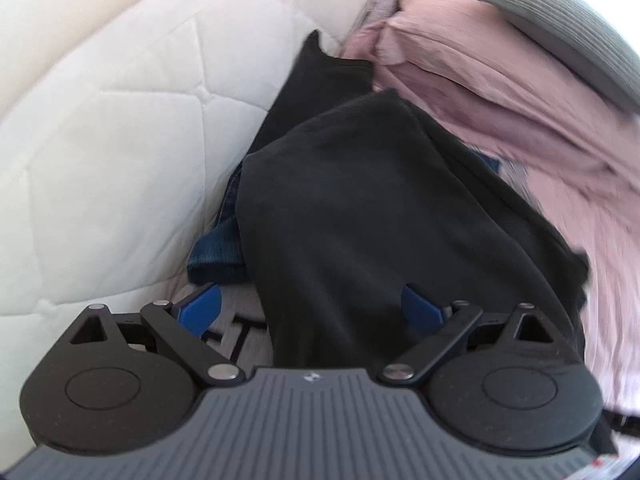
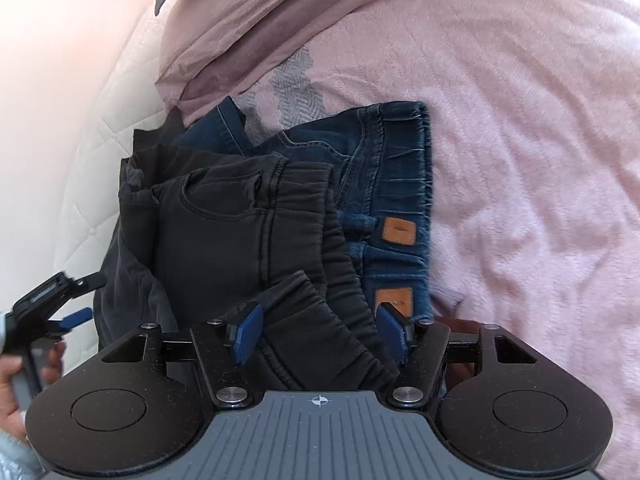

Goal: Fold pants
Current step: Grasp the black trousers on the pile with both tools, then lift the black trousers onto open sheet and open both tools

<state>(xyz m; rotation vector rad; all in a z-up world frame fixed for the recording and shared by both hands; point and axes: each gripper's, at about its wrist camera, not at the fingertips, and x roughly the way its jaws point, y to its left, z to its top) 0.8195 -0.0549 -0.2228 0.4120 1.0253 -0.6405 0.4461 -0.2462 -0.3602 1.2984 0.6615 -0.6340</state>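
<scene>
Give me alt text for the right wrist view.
Black pants lie folded on blue jeans on a pink blanket. The open right gripper straddles the black waistband; the left gripper shows at far left.

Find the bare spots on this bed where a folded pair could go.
Free: pink blanket right of the blue jeans, and white mattress left of the black pants. Crowded: the pile itself, and the bunched pink sheet behind it.

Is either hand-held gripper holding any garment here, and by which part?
Nothing is held: both stand open, the right hand-held gripper straddling the black pants' waistband, the left hand-held gripper over black cloth.
</scene>
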